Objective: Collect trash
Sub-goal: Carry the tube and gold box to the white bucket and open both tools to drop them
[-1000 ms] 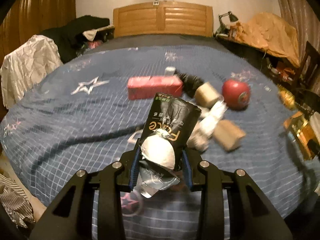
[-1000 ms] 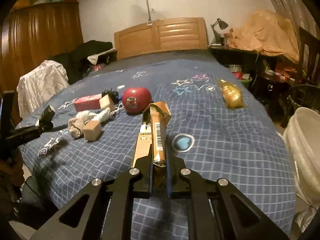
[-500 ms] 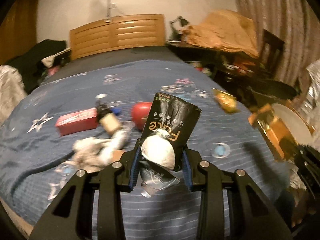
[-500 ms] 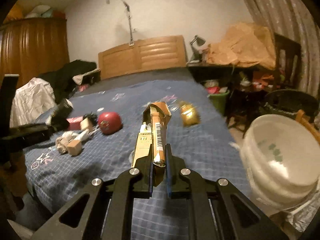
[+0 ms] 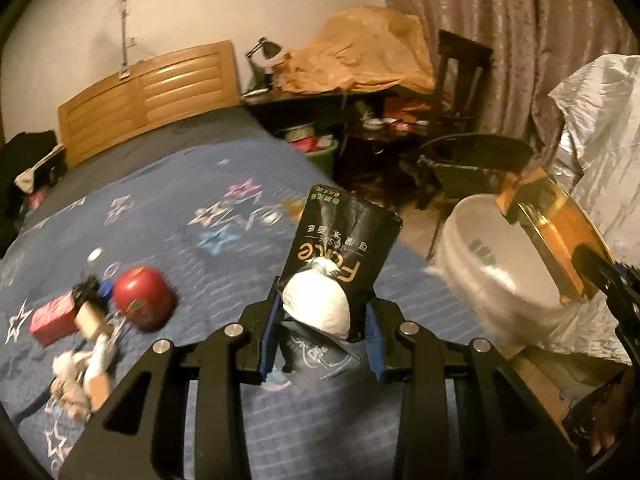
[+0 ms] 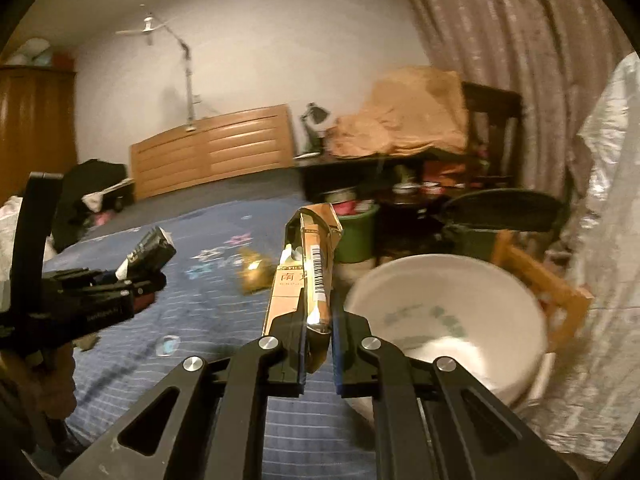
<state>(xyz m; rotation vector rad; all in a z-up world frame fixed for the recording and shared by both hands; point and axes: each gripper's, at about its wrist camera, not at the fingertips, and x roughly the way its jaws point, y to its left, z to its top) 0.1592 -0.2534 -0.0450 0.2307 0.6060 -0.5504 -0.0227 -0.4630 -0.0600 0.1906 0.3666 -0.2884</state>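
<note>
My left gripper (image 5: 320, 332) is shut on a black snack pouch (image 5: 344, 248) with a white crumpled wad (image 5: 316, 304) against it, held over the bed's right side. My right gripper (image 6: 318, 344) is shut on a flattened gold carton (image 6: 308, 272), held beside the white trash bin (image 6: 448, 320). The bin also shows in the left wrist view (image 5: 496, 264) at the right, with the gold carton (image 5: 556, 232) over its rim. The left gripper with its pouch shows at the left of the right wrist view (image 6: 152, 256).
On the blue star-patterned bed (image 5: 200, 220) lie a red ball (image 5: 142, 298), a red box (image 5: 50, 318), brown blocks and a white wad (image 5: 80, 360). A gold wrapper (image 6: 254, 272) lies near the bed's right edge. A cluttered desk (image 5: 360, 92), green bucket (image 6: 356, 236) and dark chair (image 5: 476, 160) stand beyond.
Both grippers have swung right, away from the bed's clutter and toward the white bin, which now looms larger. Each keeps its hold on its item.
</note>
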